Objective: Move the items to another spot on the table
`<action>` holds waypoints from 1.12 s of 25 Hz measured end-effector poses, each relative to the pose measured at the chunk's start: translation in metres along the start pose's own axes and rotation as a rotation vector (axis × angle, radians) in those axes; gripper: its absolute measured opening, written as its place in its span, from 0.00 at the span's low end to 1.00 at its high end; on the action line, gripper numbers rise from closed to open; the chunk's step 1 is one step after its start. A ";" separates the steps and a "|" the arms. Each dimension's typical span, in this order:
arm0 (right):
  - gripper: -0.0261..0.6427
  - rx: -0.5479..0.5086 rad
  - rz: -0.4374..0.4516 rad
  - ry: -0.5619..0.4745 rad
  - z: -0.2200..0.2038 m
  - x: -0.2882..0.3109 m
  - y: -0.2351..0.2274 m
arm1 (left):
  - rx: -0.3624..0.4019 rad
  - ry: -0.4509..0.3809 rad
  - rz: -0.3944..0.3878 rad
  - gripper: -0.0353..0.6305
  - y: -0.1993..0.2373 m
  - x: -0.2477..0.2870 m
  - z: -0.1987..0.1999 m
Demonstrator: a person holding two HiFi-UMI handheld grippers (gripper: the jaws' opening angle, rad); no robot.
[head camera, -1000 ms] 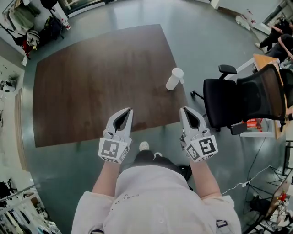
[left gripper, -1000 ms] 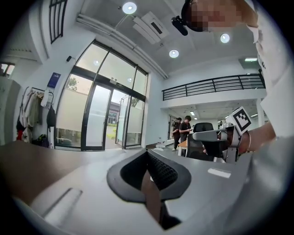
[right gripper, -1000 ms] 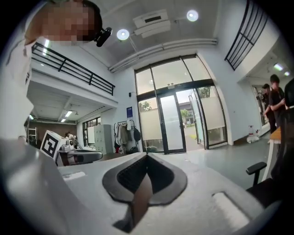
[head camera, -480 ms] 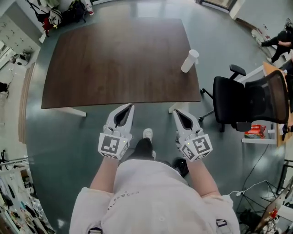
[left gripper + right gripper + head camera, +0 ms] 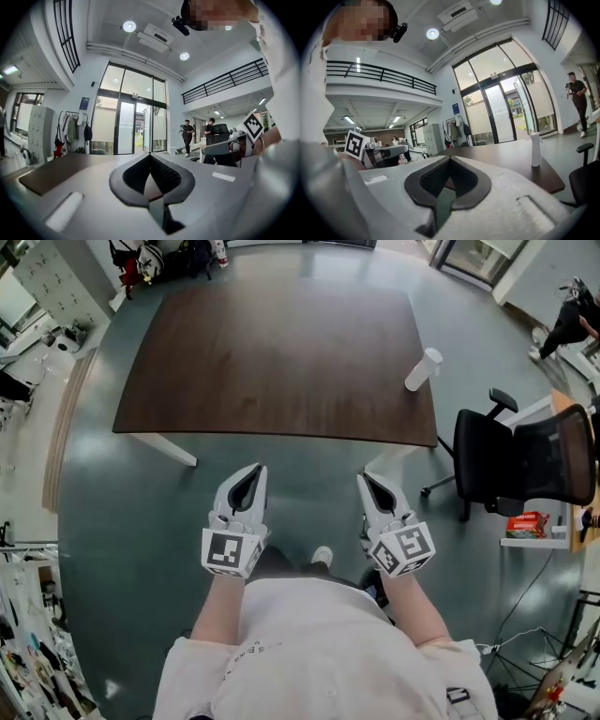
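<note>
A white spray bottle (image 5: 423,369) stands upright near the right edge of the dark brown table (image 5: 281,362). Both grippers hang over the grey floor, short of the table's near edge. My left gripper (image 5: 258,469) is shut with nothing in it, and my right gripper (image 5: 365,478) is shut and empty too. In the right gripper view the bottle (image 5: 535,149) stands far off on the table (image 5: 501,159), right of my right gripper (image 5: 450,158). The left gripper view shows my left gripper (image 5: 150,154) with the table (image 5: 51,172) to its left.
A black office chair (image 5: 520,460) stands right of the table. White table legs (image 5: 167,448) show under the near edge. Coats and bags hang at the far left (image 5: 141,259). A person (image 5: 577,101) stands by the glass doors.
The table and bottle have slid away toward the top of the head view. Both grippers, earlier over the table's near edge, now hang over the floor. Both stay shut.
</note>
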State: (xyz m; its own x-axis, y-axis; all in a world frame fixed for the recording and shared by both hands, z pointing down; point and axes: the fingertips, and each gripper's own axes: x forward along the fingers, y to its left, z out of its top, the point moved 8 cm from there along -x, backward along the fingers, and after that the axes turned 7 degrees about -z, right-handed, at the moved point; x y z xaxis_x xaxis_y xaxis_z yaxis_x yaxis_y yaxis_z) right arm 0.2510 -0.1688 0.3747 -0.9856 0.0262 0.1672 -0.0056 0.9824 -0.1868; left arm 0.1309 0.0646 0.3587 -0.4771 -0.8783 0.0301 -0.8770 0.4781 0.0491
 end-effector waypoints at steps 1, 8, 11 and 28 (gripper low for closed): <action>0.03 -0.009 -0.010 0.000 0.000 0.002 0.007 | 0.003 0.005 -0.006 0.08 0.007 -0.006 -0.005; 0.03 0.030 -0.120 -0.024 -0.009 0.044 0.078 | -0.041 0.028 -0.070 0.08 0.088 -0.050 -0.009; 0.03 0.037 -0.144 -0.041 -0.013 0.059 0.114 | -0.054 0.021 -0.087 0.08 0.114 -0.067 -0.002; 0.03 -0.169 -0.147 -0.076 -0.015 0.069 0.194 | -0.046 -0.053 -0.150 0.08 0.137 -0.111 0.003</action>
State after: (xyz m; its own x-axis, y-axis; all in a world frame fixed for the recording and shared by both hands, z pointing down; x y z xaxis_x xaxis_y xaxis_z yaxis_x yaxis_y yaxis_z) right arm 0.1840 0.0268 0.3643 -0.9861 -0.1274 0.1064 -0.1281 0.9918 -0.0001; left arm 0.0635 0.2271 0.3595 -0.3441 -0.9383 -0.0336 -0.9357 0.3398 0.0946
